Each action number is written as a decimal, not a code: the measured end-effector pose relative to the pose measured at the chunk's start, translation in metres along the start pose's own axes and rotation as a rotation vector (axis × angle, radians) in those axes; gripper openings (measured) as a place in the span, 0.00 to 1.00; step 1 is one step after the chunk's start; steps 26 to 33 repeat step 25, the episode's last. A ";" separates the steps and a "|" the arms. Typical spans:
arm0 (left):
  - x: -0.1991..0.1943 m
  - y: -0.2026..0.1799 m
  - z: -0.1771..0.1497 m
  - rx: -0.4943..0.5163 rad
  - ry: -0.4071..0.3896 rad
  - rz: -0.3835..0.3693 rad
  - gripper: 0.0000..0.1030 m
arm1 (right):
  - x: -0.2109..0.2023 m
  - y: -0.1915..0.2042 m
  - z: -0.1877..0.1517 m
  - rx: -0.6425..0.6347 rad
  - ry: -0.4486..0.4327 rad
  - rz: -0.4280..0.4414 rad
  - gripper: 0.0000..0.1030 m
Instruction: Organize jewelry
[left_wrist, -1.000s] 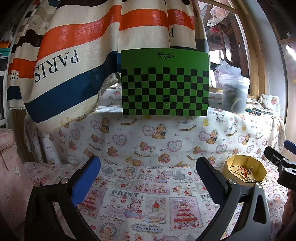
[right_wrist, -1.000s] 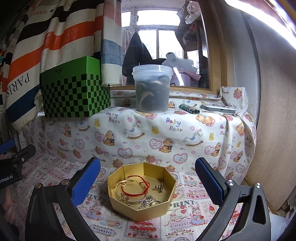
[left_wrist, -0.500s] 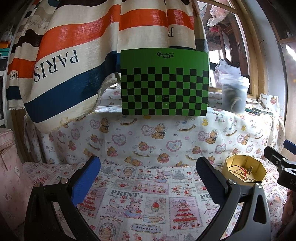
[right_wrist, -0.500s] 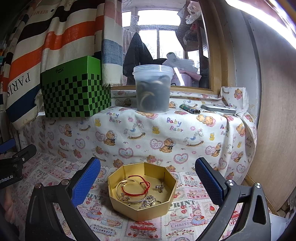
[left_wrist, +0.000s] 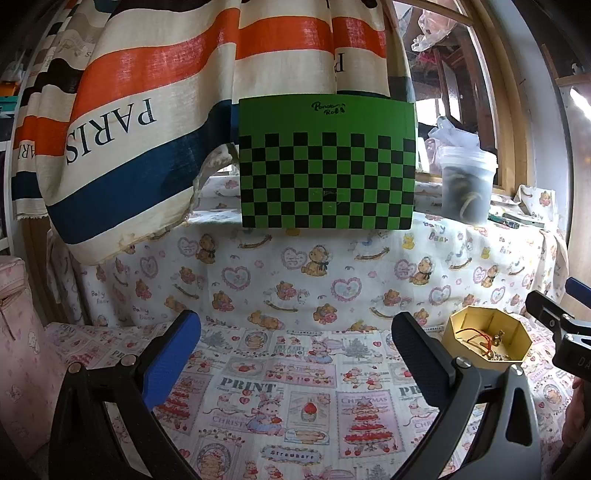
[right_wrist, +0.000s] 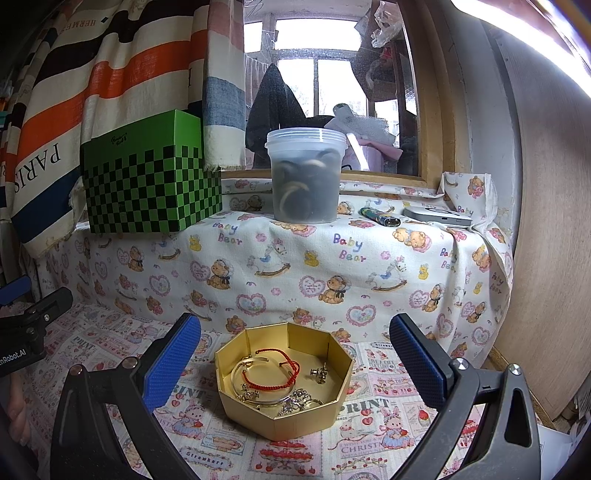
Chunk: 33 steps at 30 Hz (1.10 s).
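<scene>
On the tabletop (right_wrist: 388, 435), gold octagonal tray (right_wrist: 282, 384) at 6 o'clock of right tongs (right_wrist: 291, 365) | both tongs wide open, empty; left tongs (left_wrist: 295, 363) | red cord bracelet (right_wrist: 271, 371) light, limp; pinch one strand.

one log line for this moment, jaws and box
left gripper: jaws open, empty | right gripper: jaws open, empty | gold octagonal box: jewelry inside, untouched

Gold octagonal box (right_wrist: 306, 417), red cord bracelet (right_wrist: 271, 373), green-and-black checkered box (right_wrist: 147, 184), teddy-bear-print cloth (right_wrist: 332, 266).
</scene>
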<state>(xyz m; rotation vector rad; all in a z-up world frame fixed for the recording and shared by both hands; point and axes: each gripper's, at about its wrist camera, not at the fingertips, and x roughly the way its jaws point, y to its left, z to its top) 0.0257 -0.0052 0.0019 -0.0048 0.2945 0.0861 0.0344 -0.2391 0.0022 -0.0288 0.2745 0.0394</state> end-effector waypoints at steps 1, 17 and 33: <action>0.000 0.000 0.000 -0.001 -0.001 0.000 1.00 | 0.000 0.000 0.000 0.001 0.000 -0.001 1.00; 0.000 0.002 0.000 -0.007 0.002 0.011 1.00 | 0.000 0.000 0.000 0.004 -0.001 -0.004 1.00; 0.000 0.001 0.000 0.001 0.005 0.004 1.00 | 0.001 0.001 0.000 -0.006 0.006 0.000 1.00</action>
